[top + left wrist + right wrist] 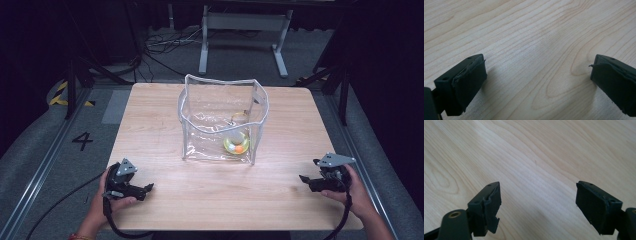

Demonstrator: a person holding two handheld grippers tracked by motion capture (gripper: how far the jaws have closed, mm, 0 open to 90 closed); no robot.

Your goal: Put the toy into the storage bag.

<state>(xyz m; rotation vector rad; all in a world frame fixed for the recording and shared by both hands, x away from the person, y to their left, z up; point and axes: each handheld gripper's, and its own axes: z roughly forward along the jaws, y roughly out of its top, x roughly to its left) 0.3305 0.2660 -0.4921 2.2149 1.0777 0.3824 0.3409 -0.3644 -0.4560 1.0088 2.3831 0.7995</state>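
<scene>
A clear plastic bag (220,117) with white-trimmed edges stands open in the middle of the wooden table (165,195). Inside it, at the front right, lie a yellow-green ring-shaped item with an orange ball (237,145) and a pale roundish piece. My left gripper (148,189) rests near the table's front left, held by a hand, pointing right. My right gripper (303,179) sits near the front right edge, pointing left. In the left gripper view the jaws (537,77) stand wide apart over bare wood. The right gripper view shows its jaws (537,202) spread wide too, nothing between them.
Beyond the table's far edge stands a grey metal frame (245,30) with cables (165,42) on the floor. Rails run along both sides of the table. A floor mark "4" (82,140) lies to the left.
</scene>
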